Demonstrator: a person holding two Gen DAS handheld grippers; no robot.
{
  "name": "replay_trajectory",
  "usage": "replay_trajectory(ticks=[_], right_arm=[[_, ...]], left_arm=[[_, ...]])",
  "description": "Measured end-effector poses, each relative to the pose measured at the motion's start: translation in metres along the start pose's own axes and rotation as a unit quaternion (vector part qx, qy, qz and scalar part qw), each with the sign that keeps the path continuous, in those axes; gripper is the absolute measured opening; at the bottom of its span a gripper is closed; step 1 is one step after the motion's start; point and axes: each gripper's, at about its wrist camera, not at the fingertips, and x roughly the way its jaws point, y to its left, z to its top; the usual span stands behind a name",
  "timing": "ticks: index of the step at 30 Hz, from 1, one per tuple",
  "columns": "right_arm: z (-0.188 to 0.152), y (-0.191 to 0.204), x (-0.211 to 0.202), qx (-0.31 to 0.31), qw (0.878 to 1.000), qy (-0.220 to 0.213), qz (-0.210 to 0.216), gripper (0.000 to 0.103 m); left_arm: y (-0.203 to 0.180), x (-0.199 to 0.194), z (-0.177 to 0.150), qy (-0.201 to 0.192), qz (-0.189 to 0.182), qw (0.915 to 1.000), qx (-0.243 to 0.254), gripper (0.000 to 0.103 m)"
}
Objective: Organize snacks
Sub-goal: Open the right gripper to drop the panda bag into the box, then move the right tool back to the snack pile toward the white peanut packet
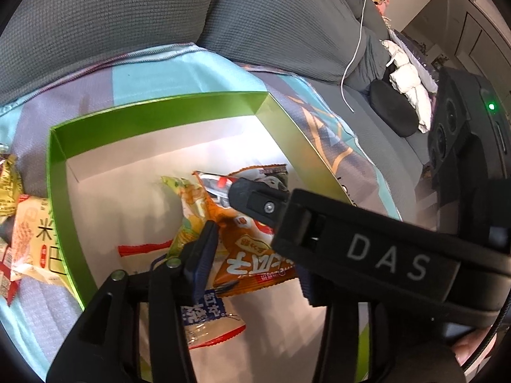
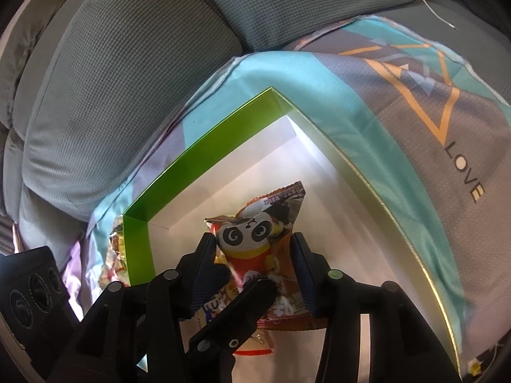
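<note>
An orange panda-printed snack packet [image 2: 255, 242] lay inside a green-walled box [image 1: 153, 121] with a white floor, on a teal patterned cloth [image 2: 415, 134] over a grey sofa [image 1: 127, 16]. Both the left gripper [image 1: 252, 245] and right gripper [image 2: 252, 261] had fingers slightly apart astride the packet, not pressing it.

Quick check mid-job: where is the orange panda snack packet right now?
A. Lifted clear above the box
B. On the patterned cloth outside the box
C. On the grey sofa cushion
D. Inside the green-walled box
D: the orange panda snack packet lies on the white floor inside the green-walled box, between the right gripper fingers.
</note>
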Motion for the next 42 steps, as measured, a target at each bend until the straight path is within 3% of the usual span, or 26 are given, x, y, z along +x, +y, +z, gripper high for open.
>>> replay_trajectory(ticks=[3,11,13,17,20,24,30,34,39,42], right_arm=[[0.0,0.001,-0.005,-0.004,1.0,-0.012,-0.009,0.064],[-0.001,0.004,-0.022,-0.015,0.999,-0.044,-0.018,0.07],[-0.002,0.007,-0.026,-0.02,0.998,-0.054,-0.019,0.075],[-0.004,0.012,-0.041,-0.03,0.996,-0.077,-0.018,0.076],[-0.006,0.016,-0.05,-0.035,0.995,-0.094,-0.023,0.076],[-0.009,0.025,-0.061,-0.049,0.992,-0.112,-0.032,0.081],[-0.016,0.044,-0.07,-0.073,0.99,-0.119,0.004,0.083],[-0.022,0.063,-0.069,-0.09,0.989,-0.114,0.032,0.083],[-0.031,0.103,-0.059,-0.134,0.985,-0.09,0.062,0.084],[-0.041,0.131,-0.045,-0.166,0.98,-0.067,0.084,0.084]], left_arm=[[-0.002,-0.008,0.001,-0.009,0.012,0.9998,0.009,0.056],[-0.006,-0.029,0.004,-0.033,0.041,0.9982,0.029,0.078],[-0.002,-0.036,0.005,-0.037,0.041,0.9983,0.021,0.079],[0.003,-0.05,0.004,-0.043,0.057,0.9973,0.018,0.08],[0.01,-0.066,0.003,-0.055,0.07,0.9959,0.015,0.089],[0.03,-0.097,0.002,-0.076,0.095,0.9925,-0.01,0.09],[0.088,-0.155,-0.016,-0.117,0.154,0.9771,-0.088,0.091],[0.138,-0.183,-0.041,-0.133,0.197,0.9598,-0.149,0.091],[0.185,-0.187,-0.07,-0.117,0.206,0.9452,-0.224,0.091],[0.202,-0.181,-0.075,-0.115,0.21,0.9427,-0.233,0.091]])
